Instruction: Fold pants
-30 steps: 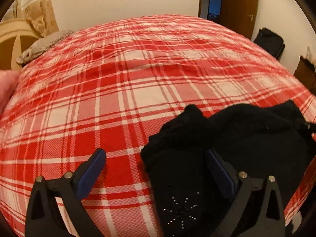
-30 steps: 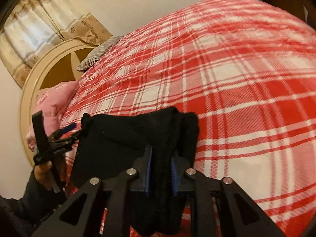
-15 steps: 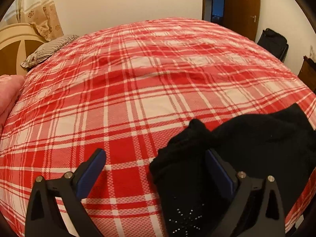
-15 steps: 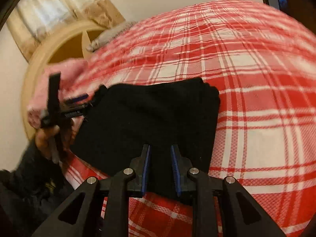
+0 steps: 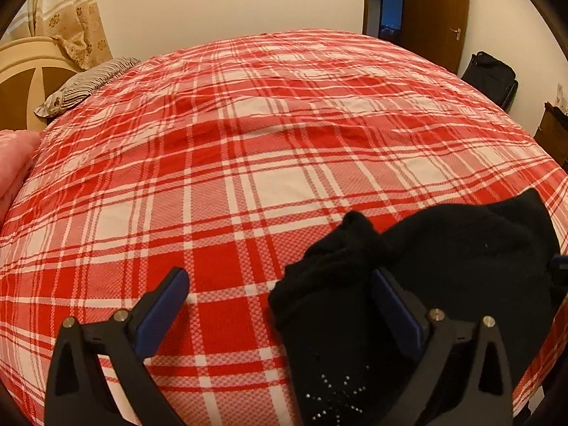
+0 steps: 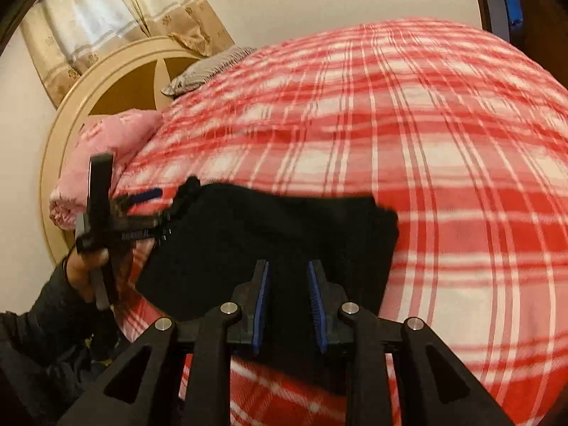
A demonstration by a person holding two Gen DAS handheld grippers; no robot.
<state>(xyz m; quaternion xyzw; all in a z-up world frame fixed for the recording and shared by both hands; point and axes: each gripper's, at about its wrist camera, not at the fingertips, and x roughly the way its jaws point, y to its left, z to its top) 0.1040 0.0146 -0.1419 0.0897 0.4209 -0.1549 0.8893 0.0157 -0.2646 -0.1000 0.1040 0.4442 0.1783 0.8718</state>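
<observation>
1. One bed point(image 5: 248, 163), the largest thing here, under a red-and-white plaid cover. Most of its surface beyond and to the left of the garment is bare plaid with shallow wrinkles, so both my tools have open room that way.
2. One rounded cream headboard point(image 6: 67, 120) at the bed's end, with patterned curtains point(image 6: 117, 17) behind it.
3. One pair of black pants point(image 6: 269, 234), folded into a thick block, lying close to the near edge of the bed. In the left wrist view a small studded starburst shows on the cloth, and one bunched corner sticks up toward the middle of the bed.
4. One pink blanket point(image 6: 106, 149) rolled at the headboard side, well apart from the pants.
5. One striped pillow point(image 5: 85, 83) beyond it, against the headboard.
6. My right gripper point(image 6: 287, 284): its jaws stand slightly apart over the pants' near edge, not pinching the cloth.
7. My left gripper point(image 5: 280, 294): its jaws are spread wide, one over bare plaid, the other against the pants' bunched end, holding nothing.
</observation>
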